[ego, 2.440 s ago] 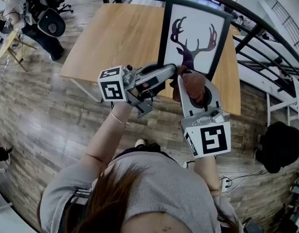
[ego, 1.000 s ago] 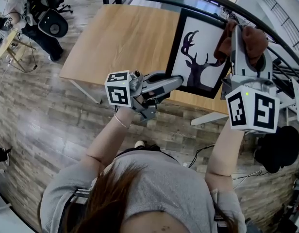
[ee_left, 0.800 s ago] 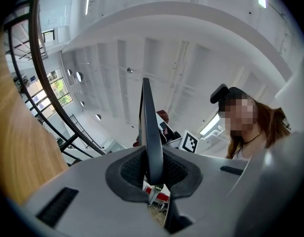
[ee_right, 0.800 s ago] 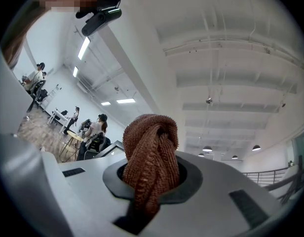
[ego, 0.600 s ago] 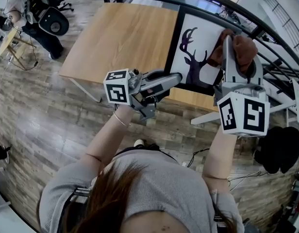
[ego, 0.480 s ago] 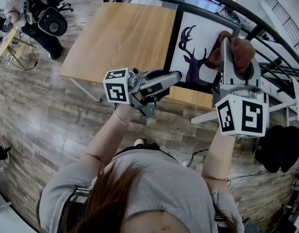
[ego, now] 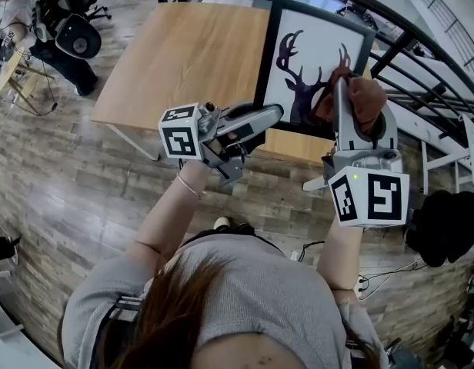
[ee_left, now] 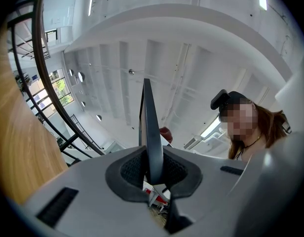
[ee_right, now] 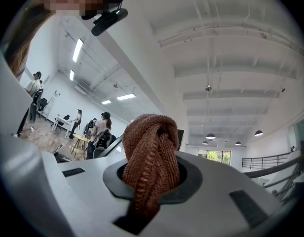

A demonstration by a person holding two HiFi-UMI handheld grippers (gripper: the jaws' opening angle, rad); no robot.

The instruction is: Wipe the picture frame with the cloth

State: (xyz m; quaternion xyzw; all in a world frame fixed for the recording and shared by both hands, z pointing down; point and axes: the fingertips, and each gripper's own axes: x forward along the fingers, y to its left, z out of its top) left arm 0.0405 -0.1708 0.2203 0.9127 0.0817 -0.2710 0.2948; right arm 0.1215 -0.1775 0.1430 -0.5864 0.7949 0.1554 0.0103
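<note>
Picture frame stood upright by the near right corner of the table. Stiff, light, glass front likely fragile, so best pinched at the rim. Left gripper was clamped on its left rim, low down. Right gripper was closed on the soft cloth, apparently touching the frame's lower right face.

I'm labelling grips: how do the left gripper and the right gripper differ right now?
The left gripper is shut on the thin dark edge of the picture frame; the right gripper is shut on the bunched brown cloth. The left gripper sits at the frame's left side; the right gripper holds the cloth at its front, lower right. Both are gripping something.
</note>
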